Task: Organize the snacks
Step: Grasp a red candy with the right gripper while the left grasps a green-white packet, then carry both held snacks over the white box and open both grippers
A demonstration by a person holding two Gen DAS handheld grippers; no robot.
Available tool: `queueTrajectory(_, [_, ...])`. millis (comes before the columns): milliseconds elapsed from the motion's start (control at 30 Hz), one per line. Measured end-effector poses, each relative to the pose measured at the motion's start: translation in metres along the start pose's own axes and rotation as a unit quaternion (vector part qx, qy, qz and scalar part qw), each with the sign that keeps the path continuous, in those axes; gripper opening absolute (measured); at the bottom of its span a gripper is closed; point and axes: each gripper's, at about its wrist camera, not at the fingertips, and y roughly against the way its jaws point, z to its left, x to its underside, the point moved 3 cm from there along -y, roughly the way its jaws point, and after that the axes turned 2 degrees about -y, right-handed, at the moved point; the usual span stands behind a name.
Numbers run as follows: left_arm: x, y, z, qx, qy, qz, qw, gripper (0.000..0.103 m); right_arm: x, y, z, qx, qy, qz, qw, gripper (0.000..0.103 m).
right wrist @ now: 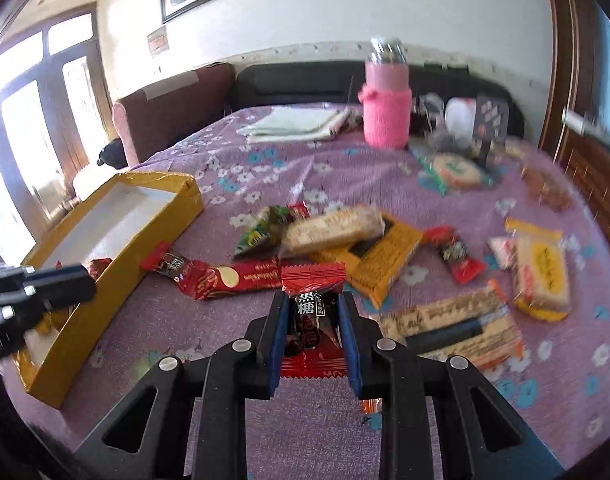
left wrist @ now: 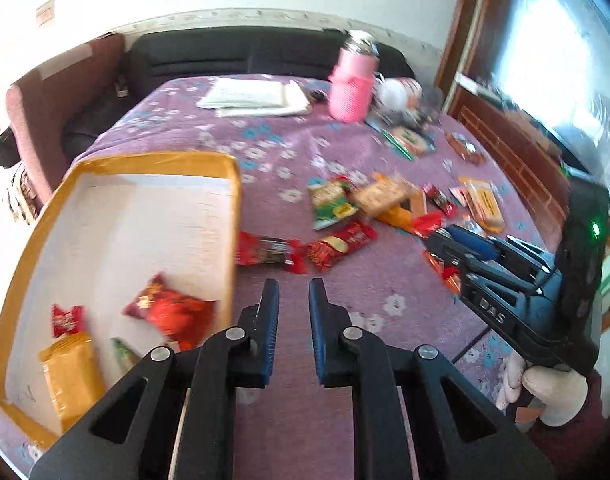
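Observation:
A yellow-rimmed shallow box (left wrist: pixel 233 216) with a white floor sits on the purple flowered cloth at the left; it holds several snack packets, among them a red packet (left wrist: pixel 169 312) and a yellow one (left wrist: pixel 71 376). The box also shows in the right wrist view (right wrist: pixel 161 220). My left gripper (left wrist: pixel 293 292) is open and empty beside the box's right wall. My right gripper (right wrist: pixel 312 304) is shut on a red and black candy packet (right wrist: pixel 311 320), held above the cloth. The right gripper also shows in the left wrist view (left wrist: pixel 457 240). Loose snacks lie mid-table: a red chip packet (right wrist: pixel 225 278), a green packet (left wrist: pixel 331 204), a yellow wafer pack (right wrist: pixel 379 256).
A pink-sleeved bottle (left wrist: pixel 353 80) and folded white cloths (left wrist: pixel 257 96) stand at the far side of the table. More packets (right wrist: pixel 541 276) lie at the right. A dark sofa (left wrist: pixel 241 52) lies behind the table. A wooden cabinet (left wrist: pixel 513 148) is at the right.

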Motion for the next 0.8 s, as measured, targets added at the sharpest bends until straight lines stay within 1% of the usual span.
queueTrajectory(100, [0.003, 0.007, 0.011, 0.012, 0.009, -0.001, 0.9999, 0.013, -0.005, 0.011, 0.011, 0.011, 0.019, -0.011, 1.0, 0.026])
queueTrajectory(167, [0.01, 0.003, 0.015, 0.018, 0.008, 0.015, 0.9997, 0.016, -0.006, 0.015, 0.014, 0.004, 0.019, -0.007, 1.0, 0.026])
queueTrajectory(233, [0.017, -0.005, 0.013, 0.016, 0.002, 0.035, 0.9993, 0.022, -0.005, 0.014, 0.013, -0.014, 0.006, 0.006, 1.0, 0.026])
queueTrajectory(300, [0.023, -0.012, 0.002, 0.027, -0.014, 0.044, 0.9986, 0.034, -0.001, 0.013, 0.012, -0.025, -0.005, 0.016, 1.0, 0.026])
queueTrajectory(367, [0.028, -0.024, -0.015, 0.03, -0.032, 0.058, 0.9973, 0.042, 0.002, 0.013, 0.011, -0.033, -0.014, 0.025, 0.999, 0.026])
queueTrajectory(467, [0.033, -0.04, -0.036, 0.025, -0.045, 0.085, 0.995, 0.044, 0.006, 0.015, 0.004, -0.049, -0.037, 0.035, 0.997, 0.026])
queueTrajectory(500, [0.034, -0.048, -0.044, 0.016, -0.052, 0.096, 0.9939, 0.046, 0.007, 0.017, 0.002, -0.049, -0.042, 0.034, 0.997, 0.026])
queueTrajectory(567, [0.037, -0.059, -0.056, -0.005, -0.065, 0.105, 0.9924, 0.057, 0.009, 0.022, -0.005, -0.049, -0.051, 0.033, 0.997, 0.026])
queueTrajectory(600, [0.038, -0.064, -0.062, -0.011, -0.072, 0.107, 0.9917, 0.058, 0.01, 0.023, -0.008, -0.049, -0.055, 0.033, 0.997, 0.026])
queueTrajectory(667, [0.045, -0.072, -0.072, -0.011, -0.086, 0.119, 0.9891, 0.058, 0.011, 0.024, -0.013, -0.052, -0.059, 0.034, 0.996, 0.026])
queueTrajectory(700, [0.047, -0.07, -0.078, -0.018, -0.103, 0.105, 0.9889, 0.048, 0.012, 0.025, -0.014, -0.052, -0.06, 0.035, 0.996, 0.026])
queueTrajectory(733, [0.049, -0.069, -0.082, -0.008, -0.111, 0.101, 0.9887, 0.037, 0.013, 0.026, -0.016, -0.051, -0.06, 0.035, 0.996, 0.026])
queueTrajectory(767, [0.05, -0.067, -0.084, 0.002, -0.113, 0.099, 0.9887, 0.018, 0.014, 0.027, -0.018, -0.051, -0.061, 0.034, 0.996, 0.026])
queueTrajectory(800, [0.049, -0.065, -0.085, 0.006, -0.112, 0.097, 0.9889, 0.017, 0.015, 0.027, -0.019, -0.052, -0.062, 0.033, 0.996, 0.026])
